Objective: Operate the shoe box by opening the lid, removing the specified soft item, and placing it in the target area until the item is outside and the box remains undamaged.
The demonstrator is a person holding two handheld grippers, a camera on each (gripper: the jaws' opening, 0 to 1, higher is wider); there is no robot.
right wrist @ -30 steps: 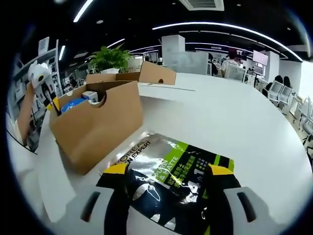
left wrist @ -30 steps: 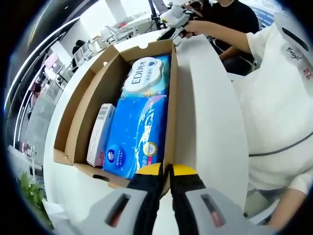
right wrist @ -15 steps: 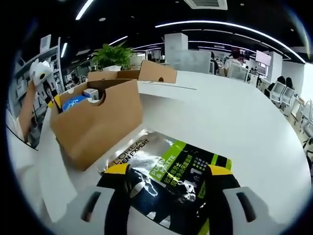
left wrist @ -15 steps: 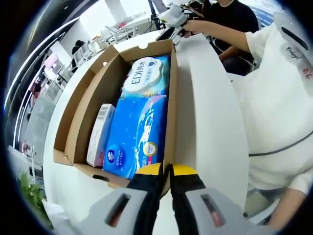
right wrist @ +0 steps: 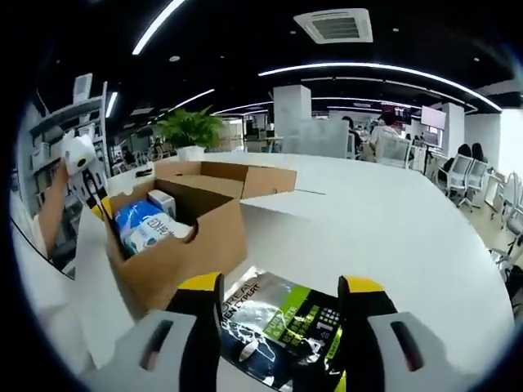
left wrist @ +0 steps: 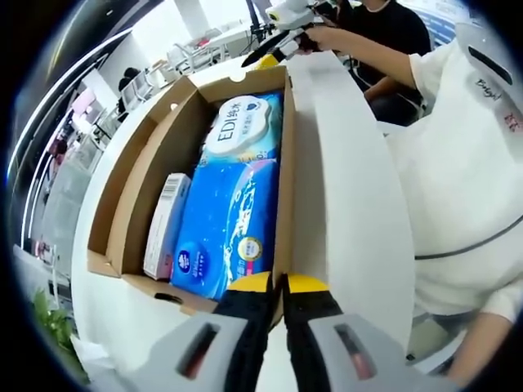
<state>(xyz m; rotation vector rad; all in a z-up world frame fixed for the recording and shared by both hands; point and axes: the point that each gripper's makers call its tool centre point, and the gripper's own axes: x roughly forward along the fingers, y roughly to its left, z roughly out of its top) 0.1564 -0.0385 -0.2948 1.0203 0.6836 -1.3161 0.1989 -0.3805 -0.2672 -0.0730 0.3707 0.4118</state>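
Note:
The brown shoe box [left wrist: 139,180] stands open on the white table. Its white lid [left wrist: 347,188] is folded out to one side. Inside lie a blue tissue pack [left wrist: 229,220], a white wipes pack [left wrist: 245,126] and a small white carton [left wrist: 163,224]. My left gripper [left wrist: 278,283] is shut on the box's near wall edge. My right gripper [right wrist: 282,287] hangs open a little above a black and green soft pouch [right wrist: 286,322], which lies on the table beside the box [right wrist: 180,245]. In the left gripper view the right gripper [left wrist: 278,15] appears beyond the box's far end.
A person in a white top [left wrist: 466,163] stands close along the lid side. A potted plant [right wrist: 189,126] sits behind the box. The white table [right wrist: 392,220] stretches wide to the right, with office chairs [right wrist: 466,175] past its edge.
My right gripper has lifted up and back from the pouch, which stays flat on the table. The left gripper and the box have not moved.

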